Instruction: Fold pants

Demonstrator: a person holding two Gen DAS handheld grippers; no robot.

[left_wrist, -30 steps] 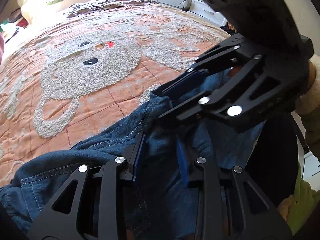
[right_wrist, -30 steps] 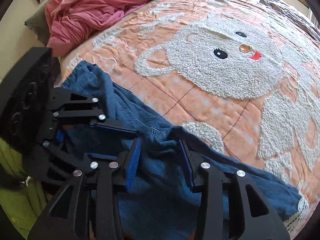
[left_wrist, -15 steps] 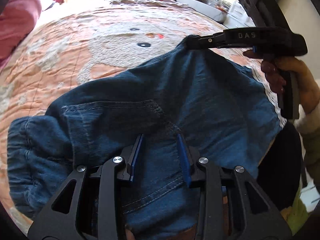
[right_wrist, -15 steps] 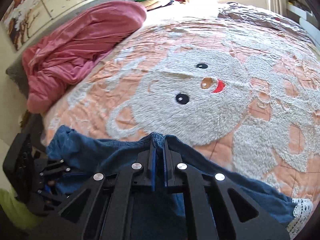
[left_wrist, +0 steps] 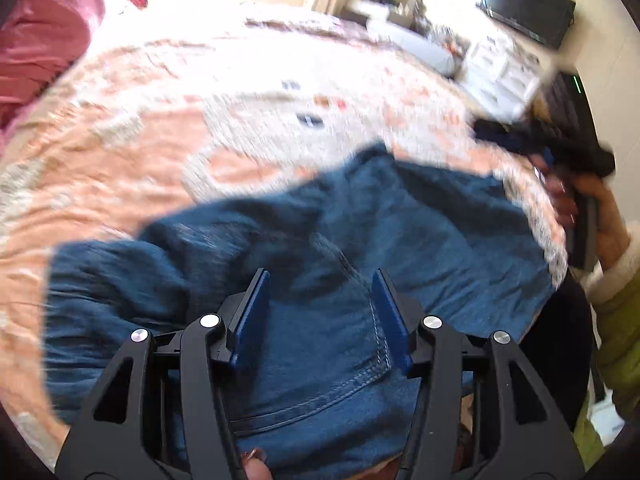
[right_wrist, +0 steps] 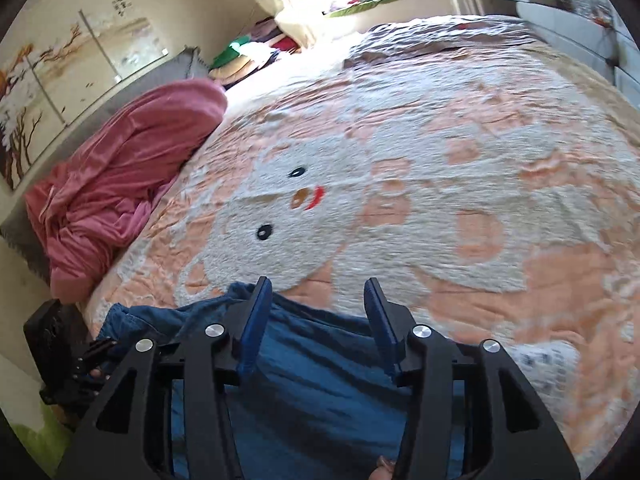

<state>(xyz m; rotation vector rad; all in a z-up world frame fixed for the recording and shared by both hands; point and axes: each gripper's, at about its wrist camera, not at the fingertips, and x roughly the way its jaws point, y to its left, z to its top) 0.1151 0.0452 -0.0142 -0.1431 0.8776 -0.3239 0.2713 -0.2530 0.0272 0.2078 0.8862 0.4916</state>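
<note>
Blue denim pants point(left_wrist: 304, 240) lie spread and rumpled on the near edge of the bed. My left gripper point(left_wrist: 320, 280) is open just above the denim near a stitched seam, with nothing between its blue pads. My right gripper point(right_wrist: 316, 288) is open above the far edge of the pants point(right_wrist: 316, 360) and holds nothing. The right gripper also shows blurred at the right of the left wrist view point(left_wrist: 560, 148), above the pants' right corner. The left gripper shows at the lower left of the right wrist view point(right_wrist: 80, 360).
The bed is covered by an orange blanket point(right_wrist: 460, 184) with a white fleecy bear. A pink quilt point(right_wrist: 120, 176) is heaped at the left by the headboard. White cabinets point(left_wrist: 492, 64) stand beyond the right side of the bed. Folded clothes point(right_wrist: 256, 52) lie by the window.
My right gripper has opened and let go of the pants edge, which dropped flat onto the blanket. Both grippers have lifted and pulled back. The left gripper has opened wider.
</note>
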